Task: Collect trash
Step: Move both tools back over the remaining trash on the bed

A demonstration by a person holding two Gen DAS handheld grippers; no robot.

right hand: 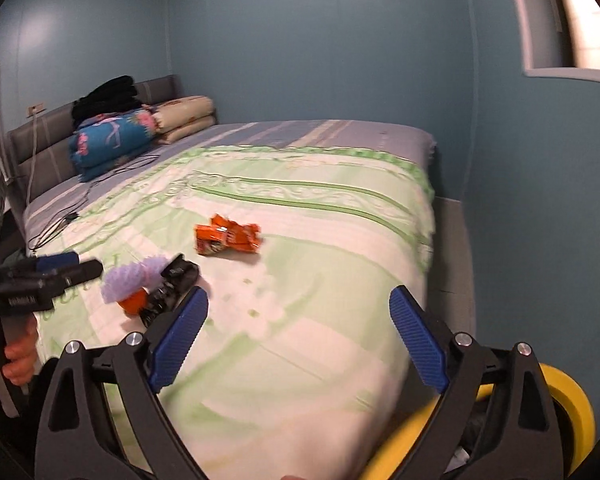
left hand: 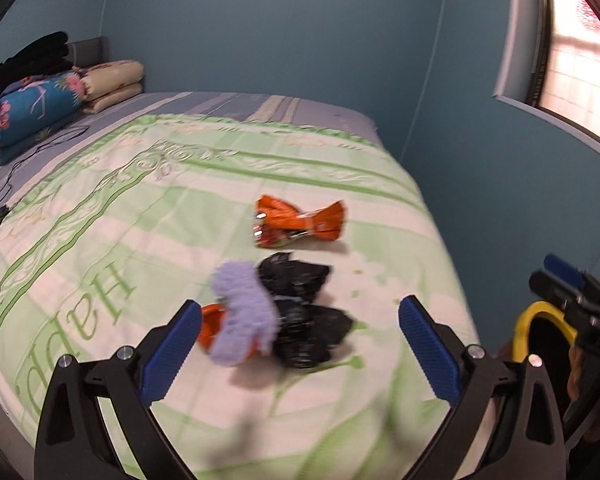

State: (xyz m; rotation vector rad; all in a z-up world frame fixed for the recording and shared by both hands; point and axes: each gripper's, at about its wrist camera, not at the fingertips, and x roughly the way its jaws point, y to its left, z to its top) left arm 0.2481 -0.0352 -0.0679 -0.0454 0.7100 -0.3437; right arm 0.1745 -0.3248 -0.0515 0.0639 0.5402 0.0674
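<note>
1. Your left tool (left hand: 300, 344) stands wide open over the near part of the bed (left hand: 100, 208), with nothing pressed between its blue pads.
2. Just beyond its tips lies a small heap of trash: a purple fuzzy piece (left hand: 244, 316), a crumpled black bag (left hand: 304, 312) touching its right side, and an orange scrap (left hand: 212, 324) peeking out beside the left pad.
3. A crumpled orange wrapper (left hand: 300, 222) lies alone, farther off and slightly right of the heap.
4. Your right tool (right hand: 298, 336) is also spread wide and empty, over the bed's near right edge.
5. From it, the heap (right hand: 152, 284) lies near and to the left, just past the left pad; the orange wrapper (right hand: 228, 238) lies farther ahead.
6. A yellow-rimmed bin (right hand: 568, 408) sits low to the right, off the bed.
</note>
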